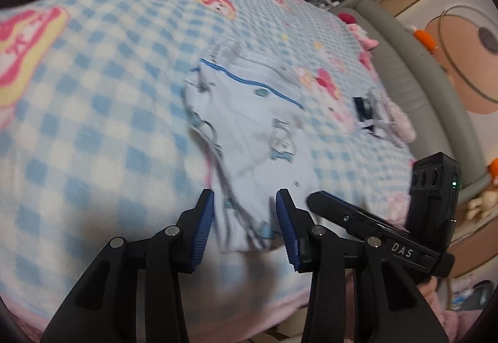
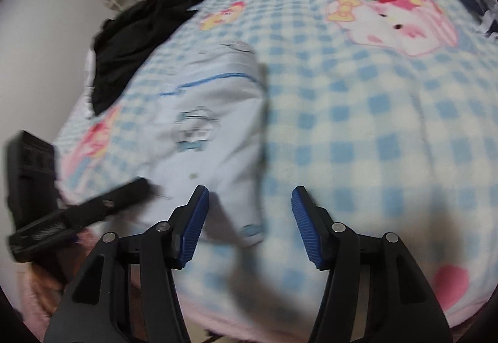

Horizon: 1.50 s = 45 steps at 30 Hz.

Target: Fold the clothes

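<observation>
A small pale blue garment (image 1: 258,141) with a blue trim line and little printed figures lies folded on the checked blanket (image 1: 93,94). My left gripper (image 1: 245,200) hovers open over its near end, with cloth showing between the blue pads but not pinched. In the right wrist view the same garment (image 2: 211,125) lies ahead and to the left. My right gripper (image 2: 250,196) is open above its near right corner. The other gripper's black finger (image 2: 124,193) shows at the garment's left edge.
A black garment (image 2: 133,38) lies heaped at the blanket's far left corner. A dark blue and white piece of clothing (image 1: 370,113) rests near the grey padded bed edge (image 1: 414,88). Soft toys (image 1: 485,200) sit past that edge. The blanket's pink hem runs along the near side.
</observation>
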Available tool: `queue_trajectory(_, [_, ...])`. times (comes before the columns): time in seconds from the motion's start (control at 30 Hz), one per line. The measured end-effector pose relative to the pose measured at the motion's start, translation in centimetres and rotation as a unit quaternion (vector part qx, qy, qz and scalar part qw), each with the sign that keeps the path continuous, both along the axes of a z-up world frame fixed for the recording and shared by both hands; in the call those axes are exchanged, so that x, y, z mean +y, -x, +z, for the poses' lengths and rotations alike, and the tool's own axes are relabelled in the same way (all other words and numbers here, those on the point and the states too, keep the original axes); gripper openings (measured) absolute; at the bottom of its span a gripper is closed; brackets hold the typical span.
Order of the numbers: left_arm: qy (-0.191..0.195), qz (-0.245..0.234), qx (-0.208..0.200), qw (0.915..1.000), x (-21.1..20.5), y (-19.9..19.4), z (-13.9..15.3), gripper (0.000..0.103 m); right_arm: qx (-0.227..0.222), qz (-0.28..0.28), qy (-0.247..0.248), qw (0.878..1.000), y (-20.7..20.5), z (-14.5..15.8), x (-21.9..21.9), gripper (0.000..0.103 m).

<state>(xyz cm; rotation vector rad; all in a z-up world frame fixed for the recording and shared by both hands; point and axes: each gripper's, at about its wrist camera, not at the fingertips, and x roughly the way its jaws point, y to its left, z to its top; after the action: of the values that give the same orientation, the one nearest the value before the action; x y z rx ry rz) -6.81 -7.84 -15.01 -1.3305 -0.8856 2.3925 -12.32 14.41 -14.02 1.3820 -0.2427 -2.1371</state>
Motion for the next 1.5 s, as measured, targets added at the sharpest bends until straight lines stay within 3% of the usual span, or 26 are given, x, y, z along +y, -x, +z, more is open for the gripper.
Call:
queue_trajectory(0.2, [0.03, 0.01, -0.019, 0.9993, 0.5, 1.0, -1.2, 0.025, 0.001, 0.009, 0.0, 1.0, -0.8, -0.2, -1.1, 0.056])
queue_trajectory(0.33, [0.024, -0.009, -0.001, 0.9997, 0.9, 0.2, -0.1, 0.021, 0.003, 0.011, -0.01, 1.0, -1.3, -0.5, -1.9, 0.031])
queue_trajectory(0.37, [0.021, -0.014, 0.003, 0.9997, 1.1, 0.0, 0.2, 0.021, 0.005, 0.012, -0.011, 1.0, -1.4, -0.5, -2.0, 0.024])
queue_trajectory(0.43, [-0.004, -0.022, 0.009, 0.9997, 1.6, -0.2, 0.4, 0.02, 0.017, 0.007, -0.007, 1.0, -1.5, 0.4, -1.4, 0.02])
queue_trajectory(0.53, [-0.041, -0.043, 0.016, 0.9981, 3.1, -0.2, 0.5, 0.019, 0.045, -0.023, -0.018, 0.999, -1.0, 1.8, 0.0, 0.019])
queue_trajectory(0.6, [-0.045, -0.061, 0.017, 0.997, 4.7, 0.1, 0.5, 0.019, 0.053, -0.043, -0.015, 0.998, -0.3, 2.7, 1.0, 0.019])
queue_trajectory(0.7, [-0.04, -0.071, 0.012, 0.9966, 5.7, 0.8, 0.4, 0.027, 0.042, -0.064, -0.012, 0.997, 0.8, 3.1, 2.2, 0.021])
queue_trajectory(0.87, [-0.044, -0.056, 0.015, 0.9973, 3.6, 1.1, 0.3, 0.041, 0.004, -0.052, 0.006, 0.999, 0.1, 1.9, 2.5, 0.037])
queue_trajectory(1.07, [-0.058, 0.017, 0.015, 0.9981, -0.5, 1.2, 0.0, 0.046, -0.046, -0.035, 0.036, 0.998, -1.0, 0.3, 2.9, 0.048])
queue_trajectory(1.13, [-0.061, 0.019, 0.007, 0.9979, -0.4, 1.8, -0.6, 0.046, -0.047, -0.039, 0.032, 0.998, -0.9, -0.2, 2.4, 0.055])
queue_trajectory(1.27, [-0.023, 0.006, 0.005, 0.9997, 0.8, 2.3, -0.9, 0.046, -0.044, -0.058, 0.02, 0.997, -0.2, -1.1, 1.1, 0.061])
queue_trajectory(1.3, [-0.023, 0.003, 0.007, 0.9997, 1.0, 2.4, -0.9, 0.046, -0.042, -0.061, 0.017, 0.997, -0.2, -1.3, 0.8, 0.058])
queue_trajectory(1.37, [-0.023, -0.003, 0.013, 0.9997, 1.4, 2.5, -0.9, 0.046, -0.015, -0.054, -0.008, 0.998, -0.6, -0.9, 0.5, 0.034])
queue_trajectory(1.5, [-0.024, -0.026, 0.029, 0.999, 2.4, 2.6, -0.4, 0.039, -0.009, -0.071, 0.002, 0.997, -0.9, -0.3, 1.8, 0.019])
